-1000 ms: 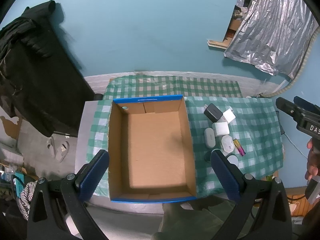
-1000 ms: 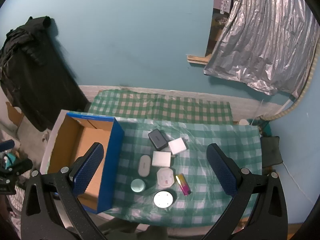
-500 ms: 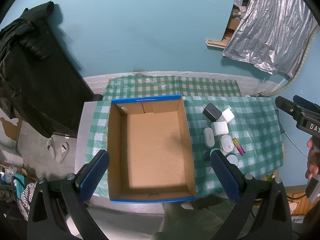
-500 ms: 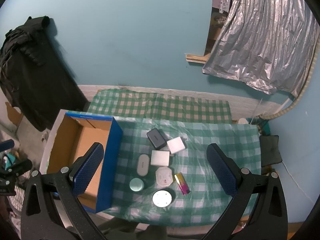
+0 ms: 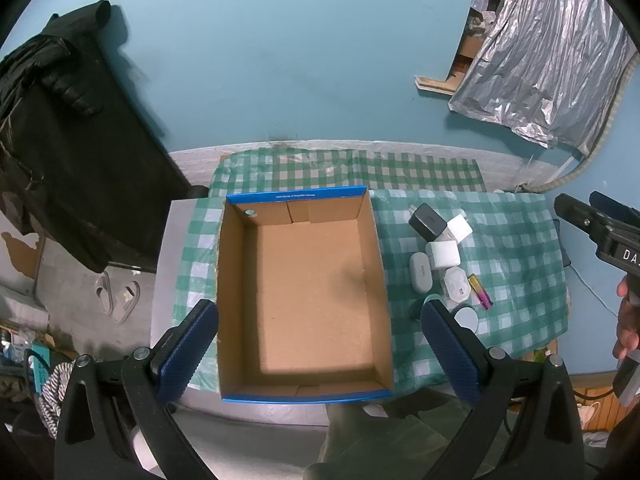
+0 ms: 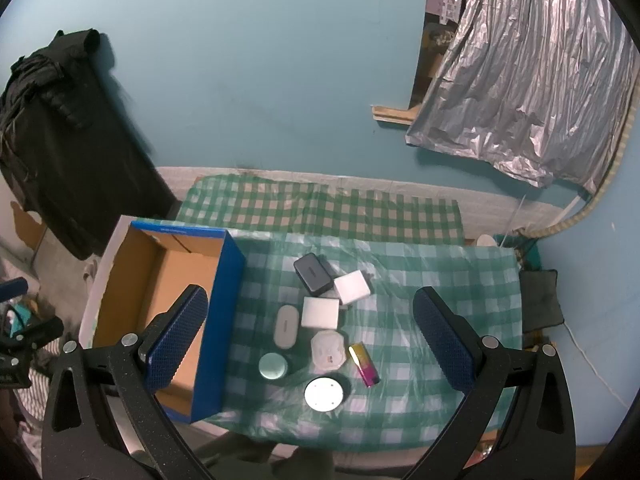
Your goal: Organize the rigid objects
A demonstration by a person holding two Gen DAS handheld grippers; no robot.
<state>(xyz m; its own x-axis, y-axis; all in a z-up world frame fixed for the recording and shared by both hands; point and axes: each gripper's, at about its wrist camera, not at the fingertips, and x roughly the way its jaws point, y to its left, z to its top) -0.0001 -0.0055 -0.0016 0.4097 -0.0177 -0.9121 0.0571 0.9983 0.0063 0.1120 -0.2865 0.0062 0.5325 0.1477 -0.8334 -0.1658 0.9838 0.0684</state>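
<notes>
Both pairs of fingers, left (image 5: 320, 354) and right (image 6: 310, 338), were spread wide, holding nothing. Cardboard box (image 5: 300, 288): empty, bench's left side. Chargers, cases and discs (image 6: 320, 312): clustered beside it, right. Change since earlier frames: none worth noting; sorting unstarted. Your left fingers partly hid one disc (image 5: 464, 314).

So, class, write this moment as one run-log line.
left gripper: open, above empty cardboard box | right gripper: open, above small items | black charger, white oval case: on checked cloth
</notes>
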